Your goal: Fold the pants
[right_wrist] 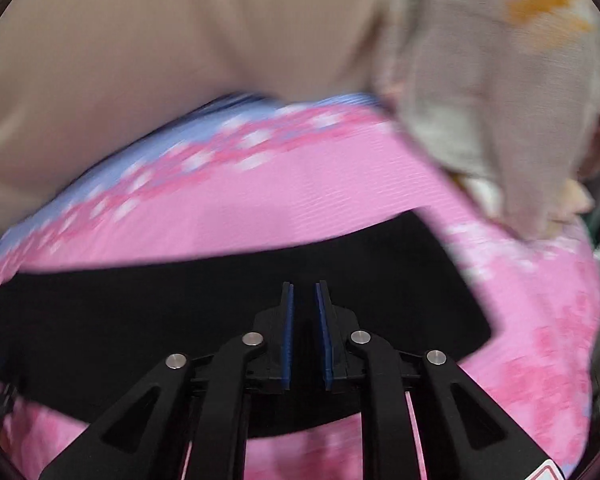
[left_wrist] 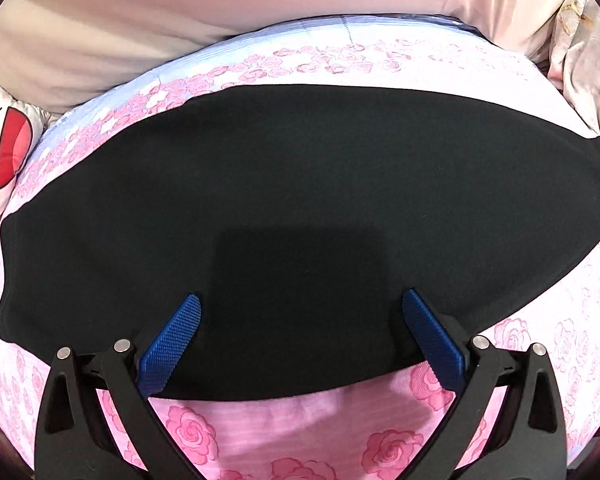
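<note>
Left wrist view, your left gripper [left_wrist: 300, 300]: its two blue-padded fingers [left_wrist: 172, 344] are spread wide at the bottom of the frame, both tips over the near edge of the black pants [left_wrist: 300, 184], nothing pinched between them.
Left wrist view, pants: they lie flat as one broad dark band across the middle of the frame, from the left edge to the right edge, smooth and without visible wrinkles; a darker square shadow sits on the cloth just above the fingers.
Left wrist view, bedding: the pants rest on a pink rose-print bedspread [left_wrist: 284, 436], which shows below them at the bottom centre and above them as a paler strip with a blue border.
Left wrist view, surroundings: a beige sheet [left_wrist: 180, 20] fills the upper part of the frame; a white cushion with a red shape [left_wrist: 8, 152] sits at the left edge; crumpled pale fabric [left_wrist: 580, 60] lies at the upper right.
Right wrist view, your right gripper [right_wrist: 305, 290]: the fingers stand nearly together with a narrow slit between the blue pads, holding nothing, and they hover over the black pants [right_wrist: 180, 312] in the lower centre.
Right wrist view, pants: the picture is blurred; the dark cloth crosses the lower half, its end near the right.
Right wrist view, surroundings: pink bedspread [right_wrist: 300, 200] above and below, beige sheet [right_wrist: 140, 40] in the upper left, pale fabric with an orange patch [right_wrist: 500, 60] in the upper right.
</note>
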A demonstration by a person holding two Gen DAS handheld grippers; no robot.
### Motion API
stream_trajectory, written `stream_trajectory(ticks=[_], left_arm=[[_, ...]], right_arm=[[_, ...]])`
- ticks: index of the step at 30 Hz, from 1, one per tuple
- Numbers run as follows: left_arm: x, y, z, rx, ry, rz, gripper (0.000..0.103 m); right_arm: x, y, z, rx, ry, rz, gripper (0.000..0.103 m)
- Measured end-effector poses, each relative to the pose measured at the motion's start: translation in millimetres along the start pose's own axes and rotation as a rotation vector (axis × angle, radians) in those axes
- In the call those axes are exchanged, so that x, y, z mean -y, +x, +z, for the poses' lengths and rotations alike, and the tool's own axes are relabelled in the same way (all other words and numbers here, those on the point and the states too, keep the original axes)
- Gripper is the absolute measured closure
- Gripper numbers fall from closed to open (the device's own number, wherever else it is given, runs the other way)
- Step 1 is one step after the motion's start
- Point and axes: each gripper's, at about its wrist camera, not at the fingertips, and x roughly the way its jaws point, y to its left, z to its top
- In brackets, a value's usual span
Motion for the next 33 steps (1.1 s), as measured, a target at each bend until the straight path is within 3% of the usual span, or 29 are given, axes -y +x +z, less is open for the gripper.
stream_trajectory(ticks=[1,3,5,6,7,8,11,13,14,15,16,18,23,27,28,29,30,32,33], left_arm=[[0.3,-0.6,-0.1,0.003,0.004,0.003,0.005],[0.1,-4.6,-2.1,0.010,0.013,0.000,0.005],[-1.2,-7.9,-3.8,0.015,0.015,0.003,0.005],[-3.6,-9.4,-5.2,0.013,0.010,0.002,0.005],[-5.6,-10.1,-4.6,0.013,0.005,-0.002,0.005],[-7.5,-10.7,-5.3,0.013,0.001,-0.005,0.005],[-11.9,-10.4,-5.5,0.011,-0.007,-0.006,0.005],[-15.0,-12.3,-5.7,0.011,-0.016,-0.006,0.005],[-16.8,-14.0,-5.6,0.014,-0.018,-0.003,0.005],[-20.3,-18.4,-7.0,0.021,-0.020,0.004,0.005],[-23.2,-21.5,-7.8,0.026,-0.021,0.011,0.005],[-30.4,-26.3,-8.5,0.038,-0.028,0.033,0.005],[-41.0,-25.2,-2.4,0.040,-0.065,0.087,0.005],[-31.7,-21.9,5.6,0.032,-0.064,0.108,0.005],[-27.9,-21.6,6.8,0.032,-0.051,0.118,0.005],[-23.9,-20.7,7.9,0.030,-0.036,0.128,0.005],[-21.3,-19.6,8.8,0.027,-0.021,0.136,0.005],[-18.8,-16.7,10.7,0.020,-0.004,0.154,0.005],[-16.8,-15.5,12.0,0.022,0.004,0.161,0.005]], right_arm=[[-11.7,6.8,-4.3,-0.019,-0.035,0.004,0.090],[-13.8,28.6,-12.0,-0.054,-0.071,-0.114,0.092],[10.1,30.5,-13.1,-0.020,0.020,-0.100,0.092],[27.7,24.9,-11.7,-0.025,0.130,-0.142,0.089],[30.9,19.8,-9.8,-0.019,0.159,-0.170,0.083],[29.5,5.5,-11.0,0.022,0.162,-0.159,0.082],[13.3,1.8,-19.2,0.002,0.052,-0.130,0.079],[24.8,15.4,-28.9,-0.033,0.023,-0.227,0.079],[43.9,14.3,-31.1,-0.016,0.086,-0.182,0.081],[59.6,10.3,-33.1,-0.012,0.156,-0.162,0.090],[79.3,2.7,-35.6,-0.003,0.238,-0.185,0.094],[99.4,-16.8,-38.7,0.037,0.309,-0.216,0.089],[91.8,-28.0,-14.1,0.058,0.225,-0.121,0.085],[79.6,14.1,8.7,0.006,0.153,-0.092,0.086],[83.3,32.4,15.8,-0.015,0.140,-0.116,0.091],[93.1,49.8,20.3,-0.036,0.135,-0.162,0.101],[102.0,53.7,23.7,-0.012,0.152,-0.128,0.103],[115.9,47.0,26.1,0.002,0.223,-0.114,0.103],[117.5,34.1,25.8,0.030,0.246,-0.157,0.090]])
